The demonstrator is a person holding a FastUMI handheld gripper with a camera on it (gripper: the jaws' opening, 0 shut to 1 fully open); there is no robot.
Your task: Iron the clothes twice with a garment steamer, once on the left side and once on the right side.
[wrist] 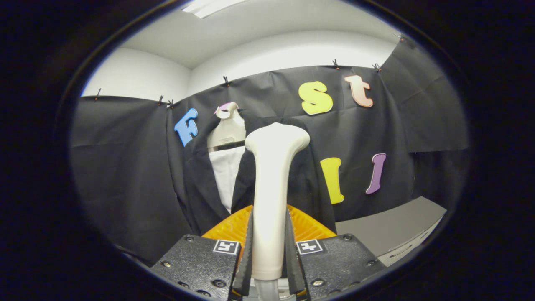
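The gripper (269,246) is clamped on the steamer (271,184), both fingers pressing its handle, head upright just beyond them. Past it hangs the jacket (196,184) on a mannequin (228,125) against the booth wall. The stroke seems about to start; next the head must meet one side panel.
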